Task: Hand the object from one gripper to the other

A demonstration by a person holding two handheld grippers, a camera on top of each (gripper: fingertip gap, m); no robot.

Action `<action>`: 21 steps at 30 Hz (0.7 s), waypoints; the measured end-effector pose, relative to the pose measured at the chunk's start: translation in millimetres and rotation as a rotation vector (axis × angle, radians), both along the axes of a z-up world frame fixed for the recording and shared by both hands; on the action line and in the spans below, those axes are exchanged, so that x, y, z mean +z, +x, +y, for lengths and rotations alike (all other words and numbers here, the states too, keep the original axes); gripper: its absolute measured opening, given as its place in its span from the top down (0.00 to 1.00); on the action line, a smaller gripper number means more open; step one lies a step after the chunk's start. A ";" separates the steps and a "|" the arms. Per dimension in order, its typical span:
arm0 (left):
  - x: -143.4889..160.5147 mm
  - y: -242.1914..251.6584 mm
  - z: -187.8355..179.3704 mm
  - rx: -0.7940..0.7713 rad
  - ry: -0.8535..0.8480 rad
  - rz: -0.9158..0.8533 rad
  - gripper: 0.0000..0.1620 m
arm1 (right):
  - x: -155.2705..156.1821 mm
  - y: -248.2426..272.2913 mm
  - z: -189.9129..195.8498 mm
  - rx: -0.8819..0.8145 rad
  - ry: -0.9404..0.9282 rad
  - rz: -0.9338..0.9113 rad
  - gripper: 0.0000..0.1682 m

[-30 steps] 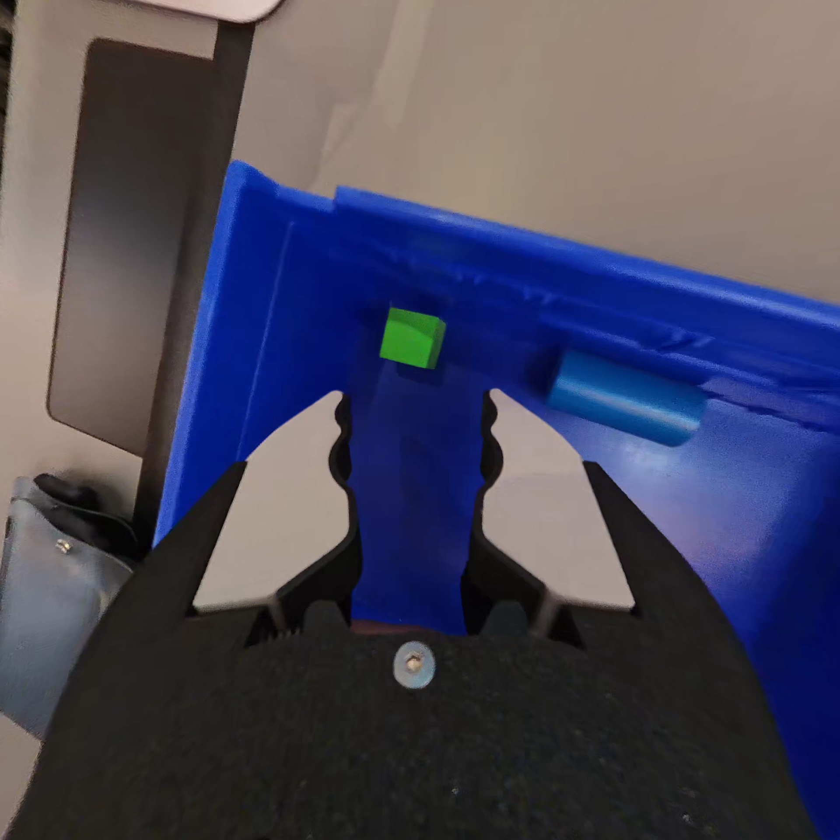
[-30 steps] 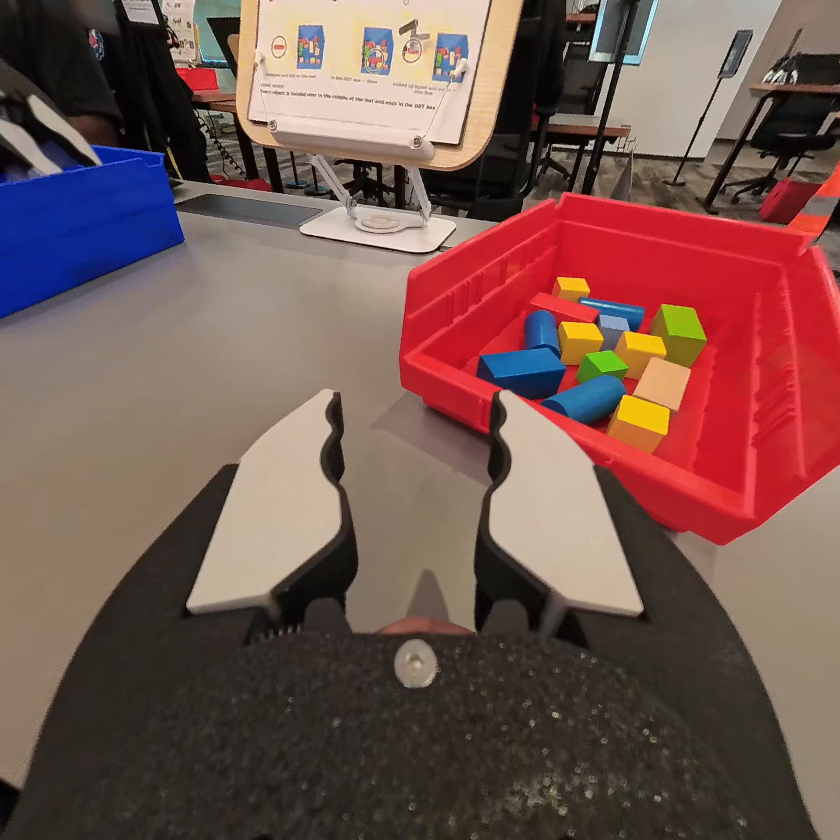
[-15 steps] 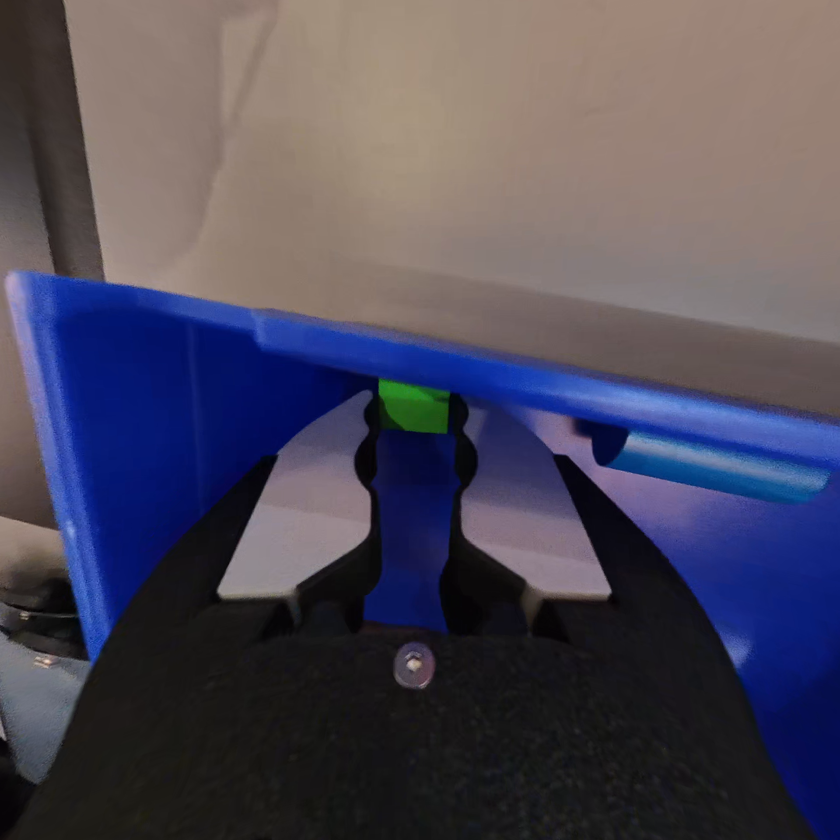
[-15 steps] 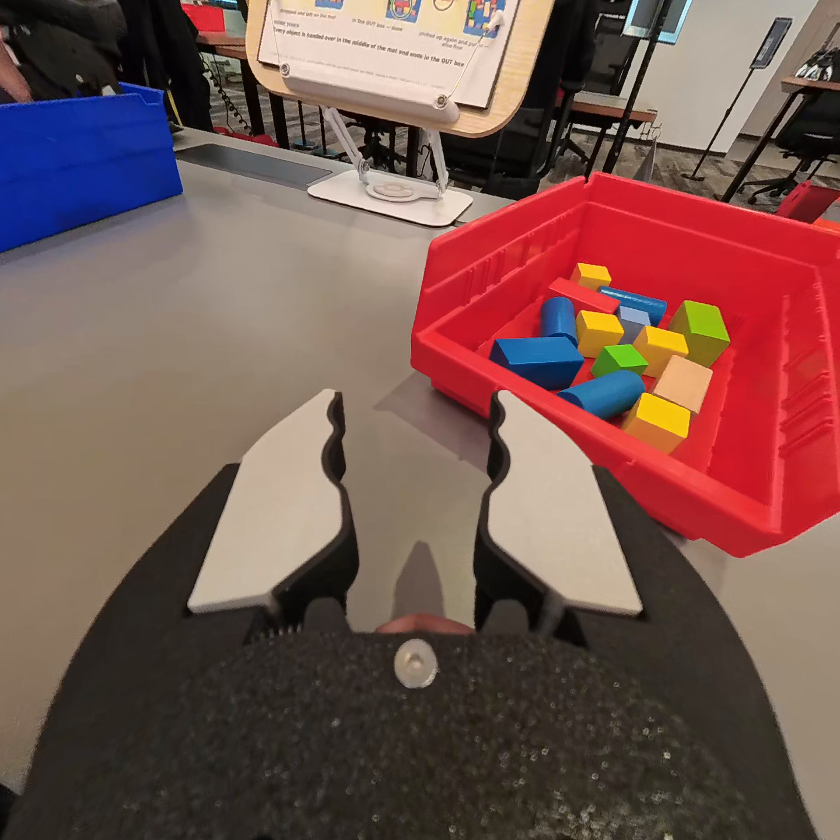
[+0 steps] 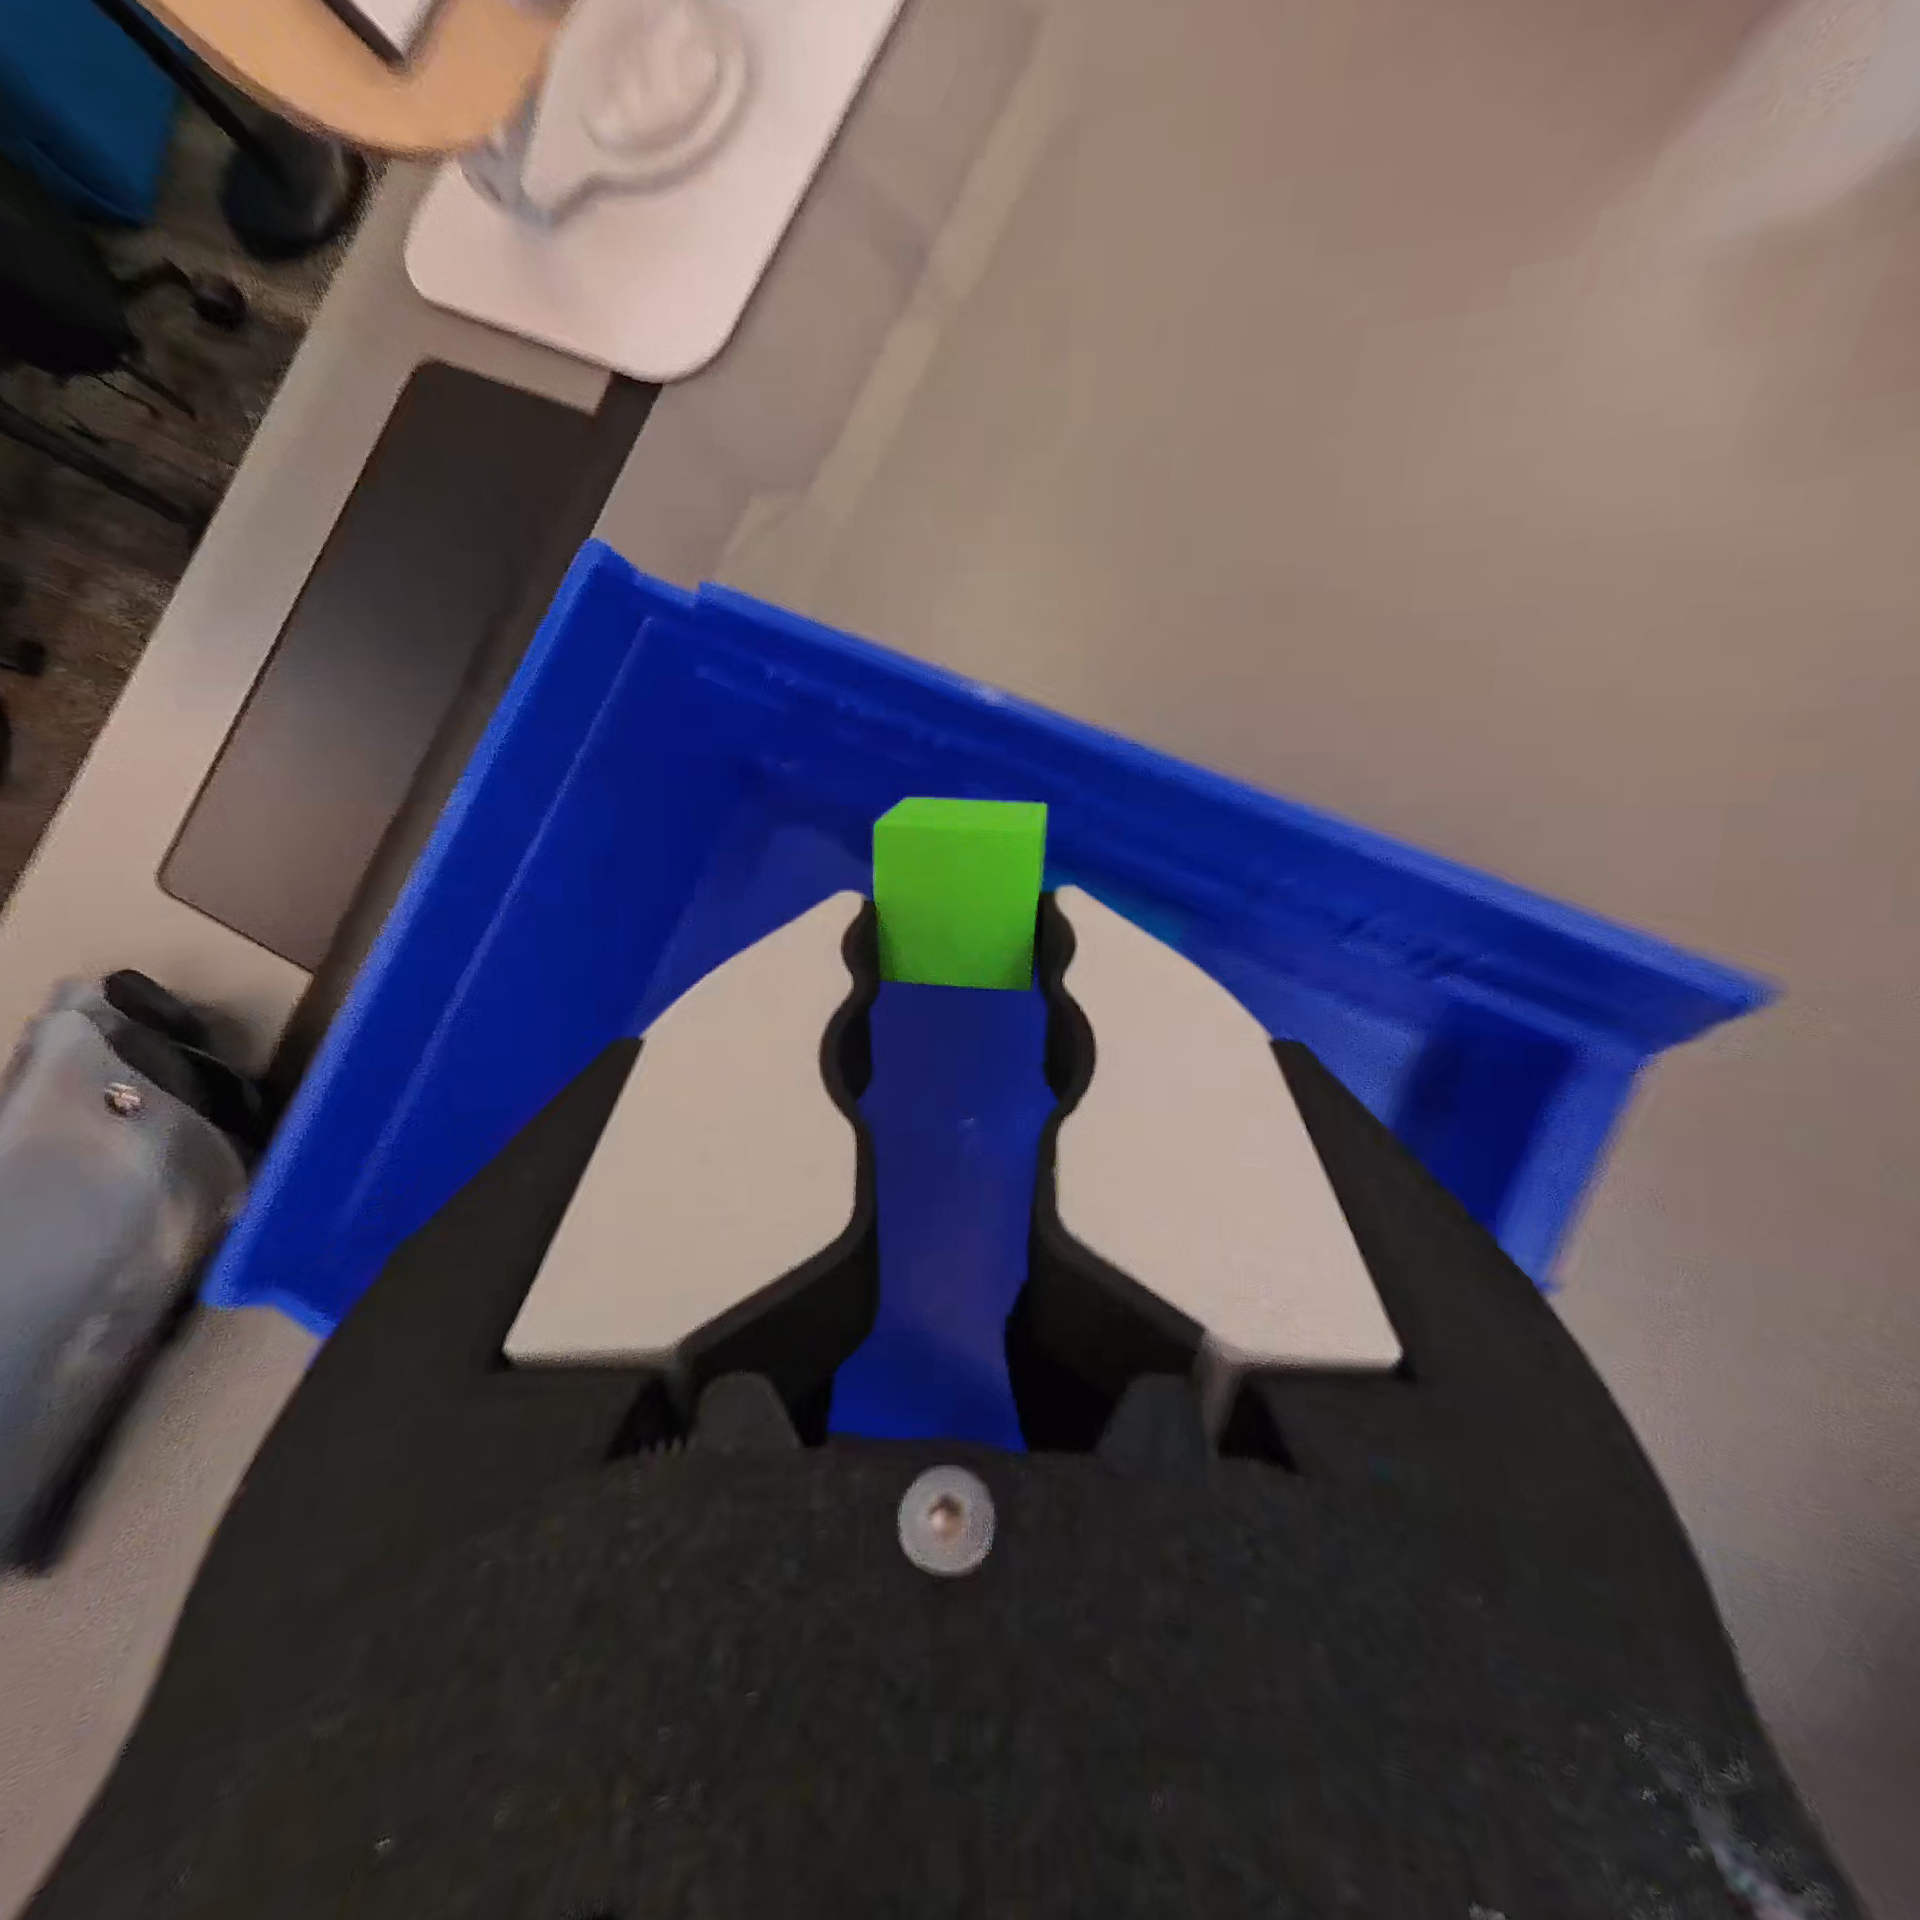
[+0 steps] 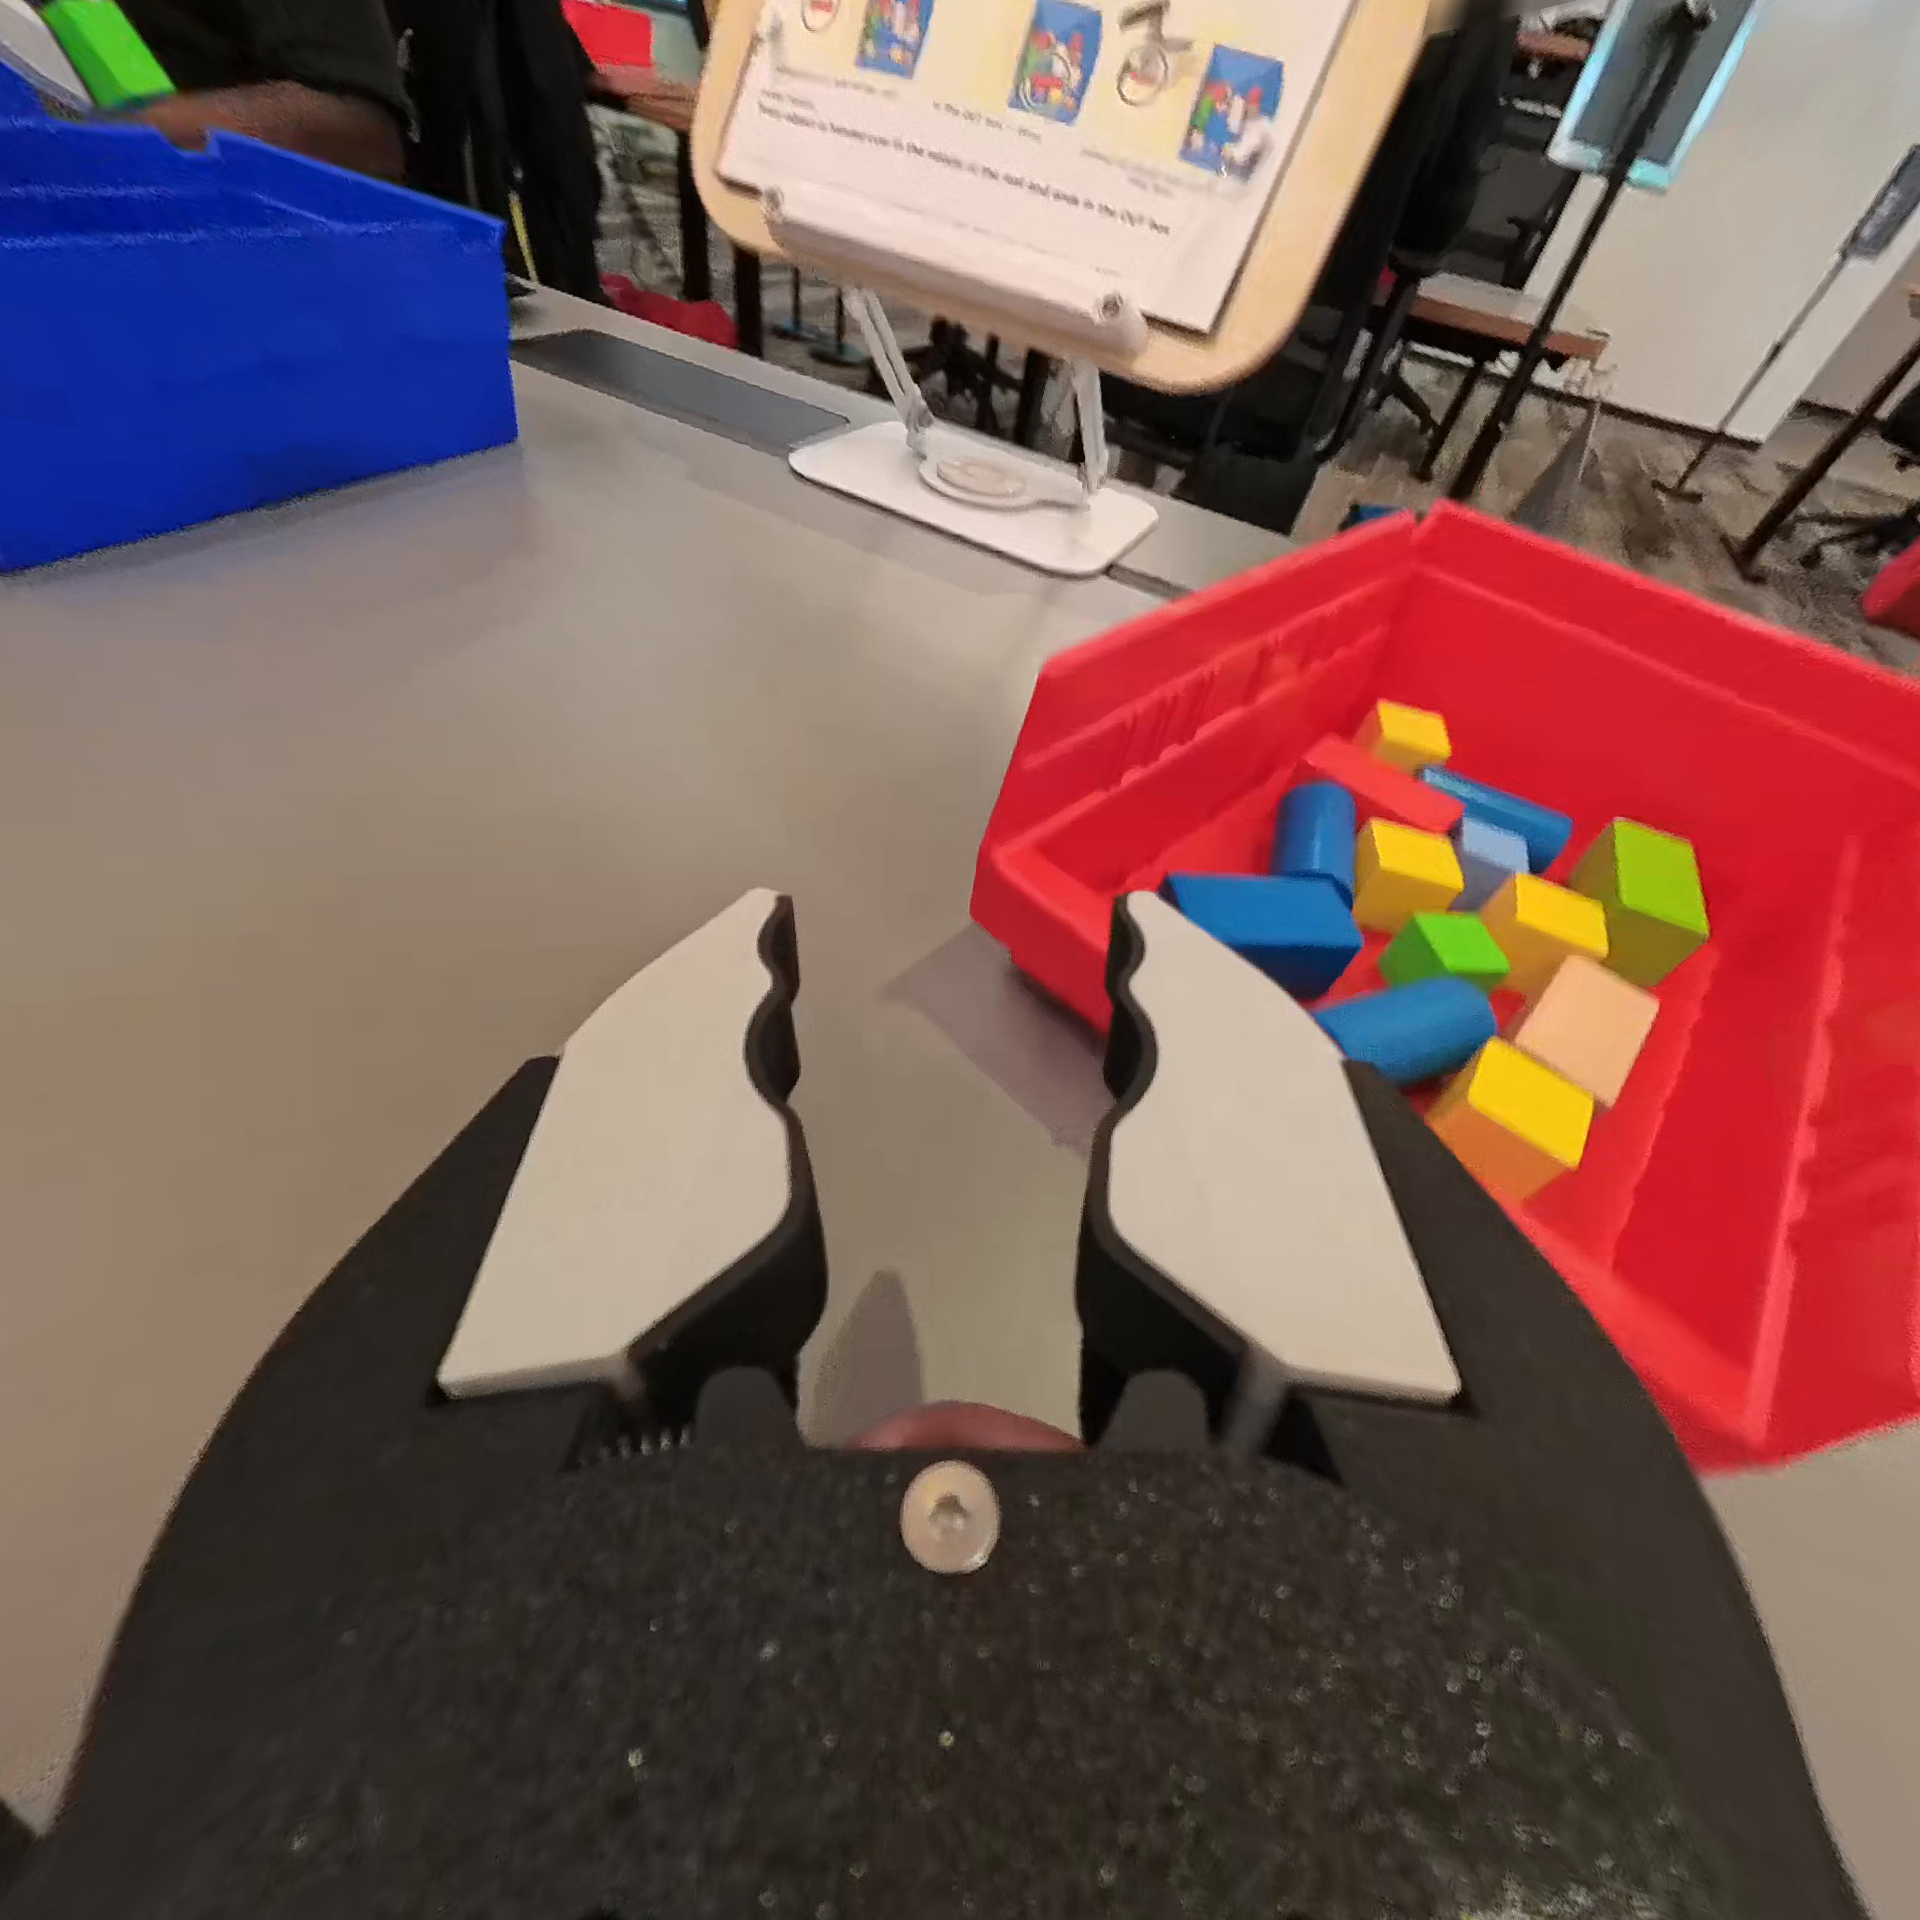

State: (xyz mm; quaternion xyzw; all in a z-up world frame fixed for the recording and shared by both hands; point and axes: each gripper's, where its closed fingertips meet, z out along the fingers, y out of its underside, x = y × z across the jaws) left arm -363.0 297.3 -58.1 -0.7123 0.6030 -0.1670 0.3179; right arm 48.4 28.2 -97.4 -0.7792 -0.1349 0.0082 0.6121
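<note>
Left wrist view shows your left gripper (image 5: 957,906) with its jaws pinching a green block (image 5: 958,896) at the very tips, the block held above the blue bin (image 5: 499,966) near its back wall. That bin sits on the grey desk (image 5: 1351,416), with the white base of a sign stand (image 5: 613,260) further off at the desk's edge.

Your right gripper (image 6: 948,914) hovers over bare desk (image 6: 416,779) with its jaws spread and nothing between them. Just to its right is the red bin (image 6: 1195,665), holding a heap of wooden blocks (image 6: 1455,935) in yellow, blue, green, red and a pale natural tone. From this side you can see the green block (image 6: 104,52) again at the far upper left, above the blue bin (image 6: 239,312) and well apart from your right gripper. Between the two bins stands the tilted sign board (image 6: 1039,156) on its stand.
</note>
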 end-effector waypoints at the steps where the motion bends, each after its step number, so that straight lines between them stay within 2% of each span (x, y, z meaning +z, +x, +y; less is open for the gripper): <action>1: 9.4 1.7 -14.8 0.027 -0.049 -0.072 0.82 | 8.1 -2.8 4.7 0.027 0.014 -0.003 0.67; 4: 36.6 23.0 -67.3 0.048 -0.238 -0.309 0.82 | 36.5 -20.0 23.7 0.137 0.064 -0.010 0.67; 8: 76.8 75.1 -123.9 0.068 -0.416 -0.609 0.82 | 65.5 -73.9 54.7 0.391 0.094 -0.029 0.67; 10: 93.8 105.1 -145.8 0.086 -0.586 -0.756 0.82 | 76.4 -103.1 74.9 0.483 0.094 -0.028 0.59; 12: 105.7 133.0 -164.1 0.088 -0.783 -0.880 0.82 | 96.1 -132.4 92.5 0.570 0.129 0.026 0.61; 14: 108.1 155.2 -175.1 0.107 -0.957 -0.960 0.82 | 108.7 -165.6 98.8 0.692 0.109 0.044 0.62; 17: 103.6 175.5 -191.3 0.106 -1.190 -1.045 0.83 | 116.4 -200.3 99.1 0.799 0.175 -0.067 0.62; 21: 80.3 189.1 -205.5 0.118 -1.305 -1.011 0.83 | 107.0 -224.3 81.3 0.898 0.190 -0.111 0.67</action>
